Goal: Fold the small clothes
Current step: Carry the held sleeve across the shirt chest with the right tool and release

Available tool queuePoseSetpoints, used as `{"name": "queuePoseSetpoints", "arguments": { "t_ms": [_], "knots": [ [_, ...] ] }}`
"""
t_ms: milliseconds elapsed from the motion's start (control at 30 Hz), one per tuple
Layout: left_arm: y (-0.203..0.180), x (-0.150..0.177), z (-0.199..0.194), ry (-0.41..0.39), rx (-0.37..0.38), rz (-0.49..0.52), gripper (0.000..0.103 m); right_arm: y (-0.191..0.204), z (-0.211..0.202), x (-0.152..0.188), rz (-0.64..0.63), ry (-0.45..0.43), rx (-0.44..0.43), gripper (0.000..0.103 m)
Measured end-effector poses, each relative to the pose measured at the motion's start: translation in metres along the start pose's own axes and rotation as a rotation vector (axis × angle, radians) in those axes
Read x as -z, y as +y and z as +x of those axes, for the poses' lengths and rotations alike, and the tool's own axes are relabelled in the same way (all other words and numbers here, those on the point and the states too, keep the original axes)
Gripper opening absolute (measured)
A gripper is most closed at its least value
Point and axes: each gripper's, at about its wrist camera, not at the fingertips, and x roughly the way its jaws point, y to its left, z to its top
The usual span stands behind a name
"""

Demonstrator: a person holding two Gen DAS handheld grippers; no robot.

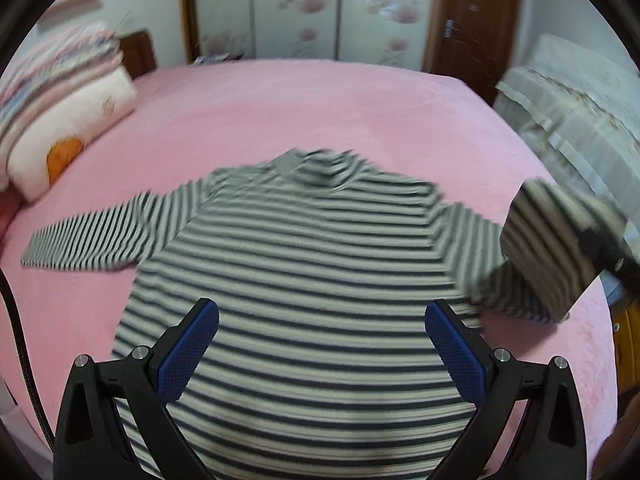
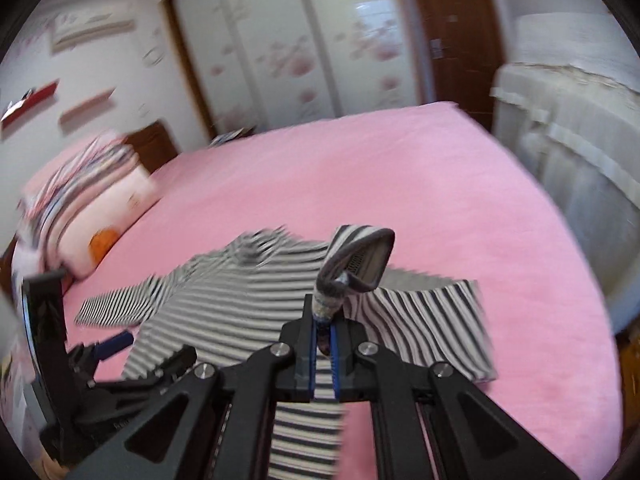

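A grey-and-white striped long-sleeved shirt [image 1: 320,248] [image 2: 224,304] lies spread on the pink bed [image 1: 320,120], neck toward the far side. My left gripper [image 1: 322,306] hovers open over the shirt's lower body, with nothing between its blue pads [image 1: 188,352]. In the right wrist view it shows at the lower left [image 2: 148,350]. My right gripper [image 2: 323,312] is shut on the cuff of the shirt's right sleeve [image 2: 360,256]. It holds that sleeve [image 1: 552,240] lifted off the bed at the right, and the rest of the sleeve hangs folded below it.
Stacked quilts and a pillow [image 1: 68,120] [image 2: 100,200] sit at the bed's far left. A cloth-covered piece of furniture [image 1: 580,120] stands beyond the bed's right edge. Sliding wardrobe doors [image 1: 300,8] and a brown door [image 1: 472,20] are behind. Bare pink sheet surrounds the shirt.
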Motion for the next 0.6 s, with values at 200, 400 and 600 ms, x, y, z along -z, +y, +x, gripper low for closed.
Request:
{"name": "queuePoseSetpoints", "arguments": {
  "t_ms": [200,400,600],
  "knots": [
    [0.065,0.016,0.032,0.067,0.009,-0.045,0.098,0.063,0.068,0.044,-0.091,0.126,-0.055,0.005],
    [0.087,0.037,0.056,0.129,0.042,-0.074,0.097,0.091,0.112,0.092,-0.143,0.254,-0.087,0.007],
    [0.082,0.046,0.07,0.175,0.102,-0.06,0.088,0.091,0.106,0.11,-0.143,0.271,-0.109,0.026]
  ]
}}
